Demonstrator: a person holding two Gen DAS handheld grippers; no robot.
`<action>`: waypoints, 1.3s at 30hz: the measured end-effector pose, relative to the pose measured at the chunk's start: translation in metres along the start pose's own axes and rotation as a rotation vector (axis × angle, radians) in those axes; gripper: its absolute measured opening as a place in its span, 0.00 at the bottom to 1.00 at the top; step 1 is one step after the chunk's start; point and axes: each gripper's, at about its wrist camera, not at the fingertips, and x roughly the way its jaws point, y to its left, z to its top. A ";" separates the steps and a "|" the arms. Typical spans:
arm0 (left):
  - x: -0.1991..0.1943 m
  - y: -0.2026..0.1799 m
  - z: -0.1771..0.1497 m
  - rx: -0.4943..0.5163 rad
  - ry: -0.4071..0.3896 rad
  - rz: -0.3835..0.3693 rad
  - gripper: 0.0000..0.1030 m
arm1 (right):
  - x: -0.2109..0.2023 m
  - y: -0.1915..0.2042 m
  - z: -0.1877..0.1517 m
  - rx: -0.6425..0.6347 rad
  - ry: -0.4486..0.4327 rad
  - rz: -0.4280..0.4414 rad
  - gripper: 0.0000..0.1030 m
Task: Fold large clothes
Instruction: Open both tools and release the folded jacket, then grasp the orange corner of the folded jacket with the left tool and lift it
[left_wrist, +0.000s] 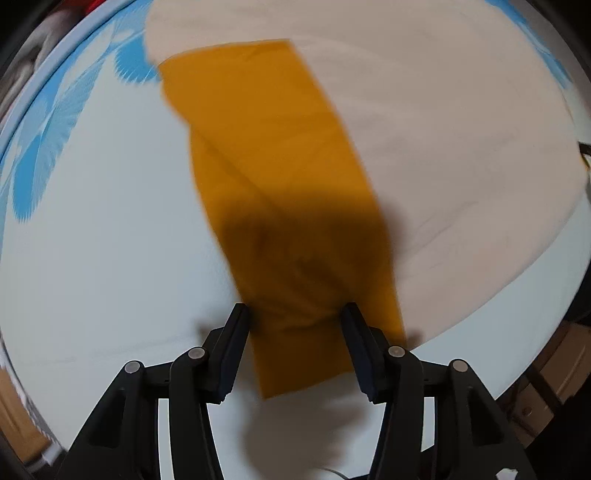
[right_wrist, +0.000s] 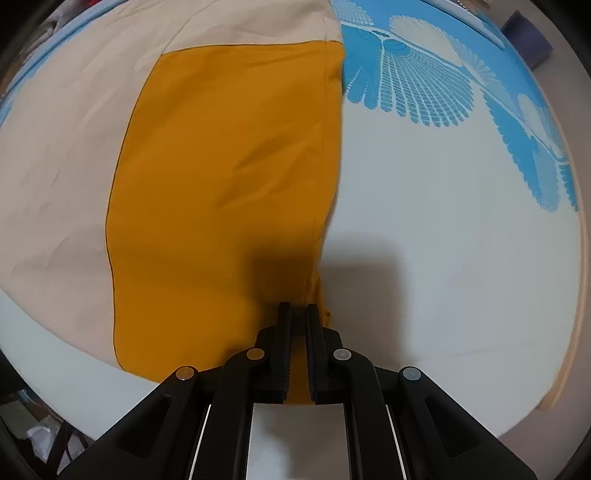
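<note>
A large garment lies spread on a pale bed sheet: a beige part and a mustard-orange panel. In the left wrist view the orange strip runs from the far middle down between my left gripper's fingers, which stand wide apart and open around its near end. In the right wrist view the orange panel fills the middle, with beige cloth to its left. My right gripper is shut on the orange panel's near right edge.
The sheet is pale with a blue feather print at the far right, also at the far left in the left wrist view. The bed edge and dark clutter lie at the lower right.
</note>
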 end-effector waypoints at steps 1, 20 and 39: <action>-0.007 -0.002 -0.001 -0.008 -0.022 0.025 0.48 | -0.003 -0.001 -0.001 0.021 0.011 -0.027 0.07; -0.114 -0.087 -0.107 -0.493 -0.575 0.146 0.47 | -0.159 0.170 -0.066 0.150 -0.654 0.071 0.14; -0.079 -0.070 -0.097 -0.557 -0.497 0.059 0.35 | -0.047 0.225 -0.037 0.056 -0.350 -0.050 0.14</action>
